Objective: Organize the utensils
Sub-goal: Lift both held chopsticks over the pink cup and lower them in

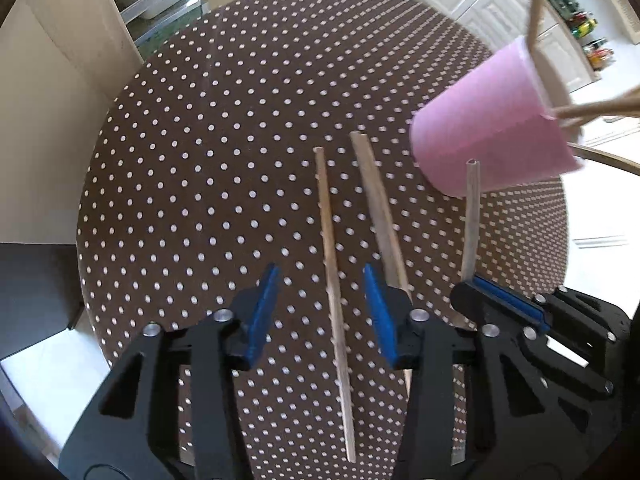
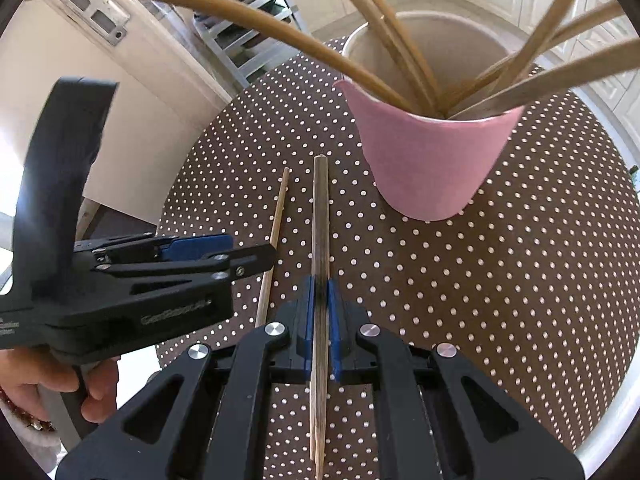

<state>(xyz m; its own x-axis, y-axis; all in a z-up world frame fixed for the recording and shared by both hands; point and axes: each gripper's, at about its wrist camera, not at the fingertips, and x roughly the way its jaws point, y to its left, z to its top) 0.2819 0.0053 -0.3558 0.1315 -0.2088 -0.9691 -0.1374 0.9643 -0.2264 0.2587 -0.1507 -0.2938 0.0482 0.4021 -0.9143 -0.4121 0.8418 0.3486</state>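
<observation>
Pink cup point(image 2: 430, 160) perhaps just ahead

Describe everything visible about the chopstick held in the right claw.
The chopstick is a slim, pale wooden stick, greyish along its top, with a blunt squared far end. The right claw is shut on it partway along, blue pads pressing both sides. It points forward toward the pink cup, stopping short of it, above the dotted tablecloth.
</observation>
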